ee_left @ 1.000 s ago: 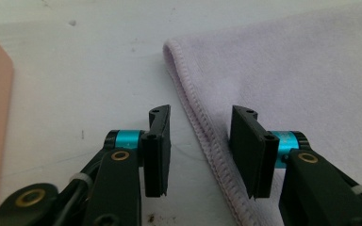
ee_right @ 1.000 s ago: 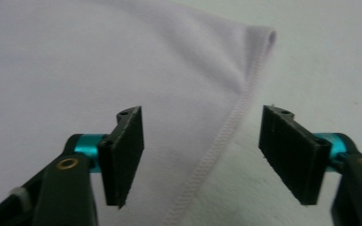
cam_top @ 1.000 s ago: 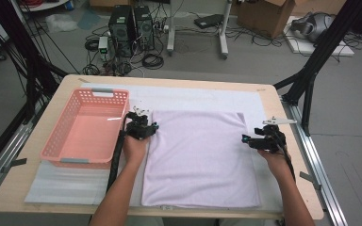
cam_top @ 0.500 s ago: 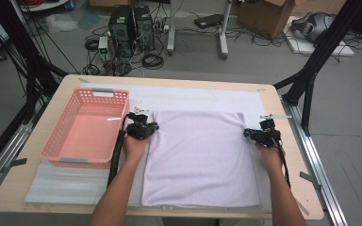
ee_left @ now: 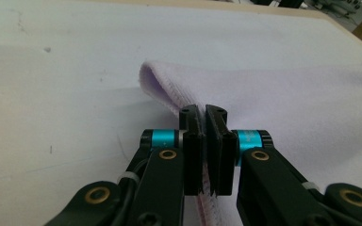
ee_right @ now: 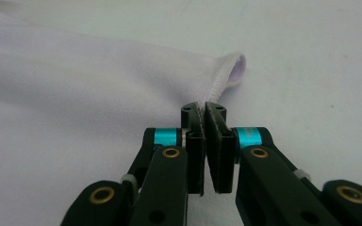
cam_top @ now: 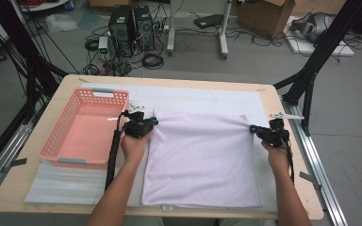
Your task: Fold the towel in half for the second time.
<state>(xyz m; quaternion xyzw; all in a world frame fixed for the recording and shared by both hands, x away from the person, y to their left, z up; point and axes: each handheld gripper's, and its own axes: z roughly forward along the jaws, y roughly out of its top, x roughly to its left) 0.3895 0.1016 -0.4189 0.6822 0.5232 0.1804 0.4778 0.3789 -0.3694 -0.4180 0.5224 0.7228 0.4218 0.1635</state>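
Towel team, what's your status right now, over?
Left gripper and right gripper both shut on the lilac towel's far corners. Pink basket sits left, clear of it.

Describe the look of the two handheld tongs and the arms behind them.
Both the left tongs and the right tongs are black, with flat rectangular jaws, turquoise metal collars and brass-coloured pivot rivets on the linkage bars. A thick black cable trails from the left one along the forearm. The forearms are bare, with no sleeves or gloves.

Lab: computer towers (cam_top: 131,24) on floor; tangled cables (cam_top: 146,59); black frame struts (cam_top: 318,56); cardboard box (cam_top: 264,14).
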